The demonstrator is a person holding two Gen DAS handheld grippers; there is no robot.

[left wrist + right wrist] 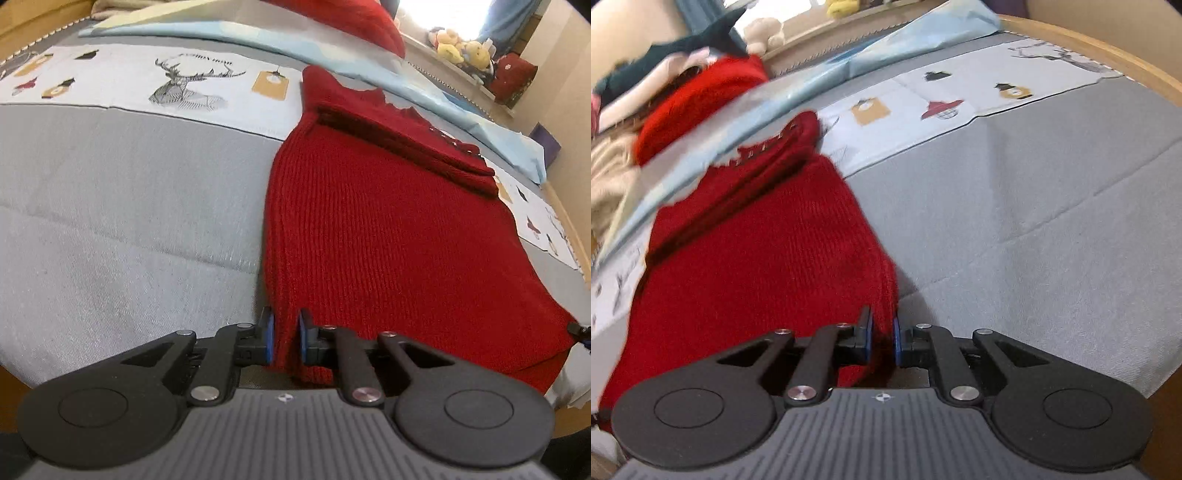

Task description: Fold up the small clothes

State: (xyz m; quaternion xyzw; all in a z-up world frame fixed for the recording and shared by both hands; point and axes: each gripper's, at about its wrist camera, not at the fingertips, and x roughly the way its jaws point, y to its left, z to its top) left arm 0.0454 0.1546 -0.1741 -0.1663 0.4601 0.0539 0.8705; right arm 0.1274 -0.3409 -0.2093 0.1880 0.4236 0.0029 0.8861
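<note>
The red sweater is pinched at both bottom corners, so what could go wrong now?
1. Each gripper, left and right, holds only a thin edge of the red sweater, so the heavy knit may slip out when lifted.
2. The sleeve folded across the top could slide open.
3. Uneven lifting might leave a crooked fold on the grey bedspread.
</note>
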